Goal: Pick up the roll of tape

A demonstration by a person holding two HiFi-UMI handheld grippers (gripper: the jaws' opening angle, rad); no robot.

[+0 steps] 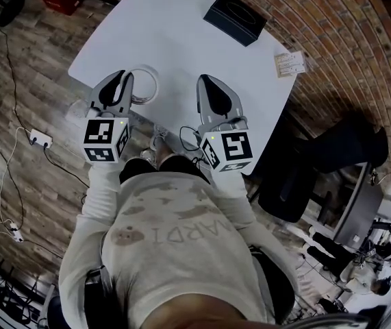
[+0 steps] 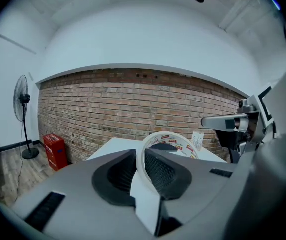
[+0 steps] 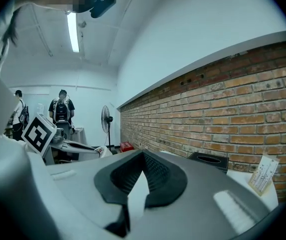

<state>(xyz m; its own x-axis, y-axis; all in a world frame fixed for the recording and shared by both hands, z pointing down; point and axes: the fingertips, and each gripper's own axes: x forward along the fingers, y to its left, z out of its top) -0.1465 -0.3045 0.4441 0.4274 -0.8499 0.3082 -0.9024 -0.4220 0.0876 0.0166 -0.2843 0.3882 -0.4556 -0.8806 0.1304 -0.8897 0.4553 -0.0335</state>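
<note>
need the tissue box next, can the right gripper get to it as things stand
Probably yes: the right gripper is empty and only bare table lies between it and the tissue box, though its shut jaws must open.

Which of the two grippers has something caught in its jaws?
The left gripper. Its jaws pinch the rim of the roll of tape. The right gripper has its jaws together with nothing between them.

bare white tabletop (image 1: pixel 181 36) in the middle, black tissue box (image 1: pixel 235 18) at far edge, paper card (image 1: pixel 289 64) at right corner
</note>
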